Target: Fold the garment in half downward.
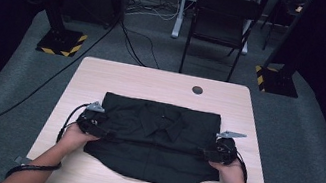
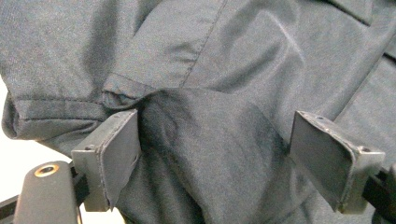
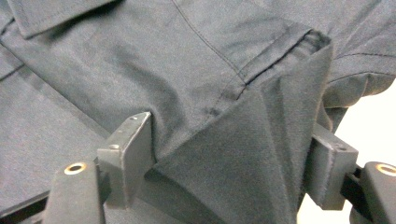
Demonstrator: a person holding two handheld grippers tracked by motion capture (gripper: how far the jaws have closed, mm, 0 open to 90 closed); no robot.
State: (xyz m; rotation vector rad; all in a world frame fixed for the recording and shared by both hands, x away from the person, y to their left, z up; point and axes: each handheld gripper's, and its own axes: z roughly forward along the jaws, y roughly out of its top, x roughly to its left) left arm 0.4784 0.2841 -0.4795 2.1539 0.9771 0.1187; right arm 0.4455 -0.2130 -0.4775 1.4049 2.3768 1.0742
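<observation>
Now a black shirt [image 1: 157, 141] lies flat on the middle of the tabletop [image 1: 103, 73], collar up. At its left edge the left gripper [image 2: 215, 154] has fingers [image 2: 114, 154] spread around a fold. At its right edge the right gripper [image 3: 233, 168] grasps a raised fold.

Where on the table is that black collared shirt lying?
In the high view the black collared shirt lies mid-table on the light wooden table, collar away from the person, between both grippers.
</observation>
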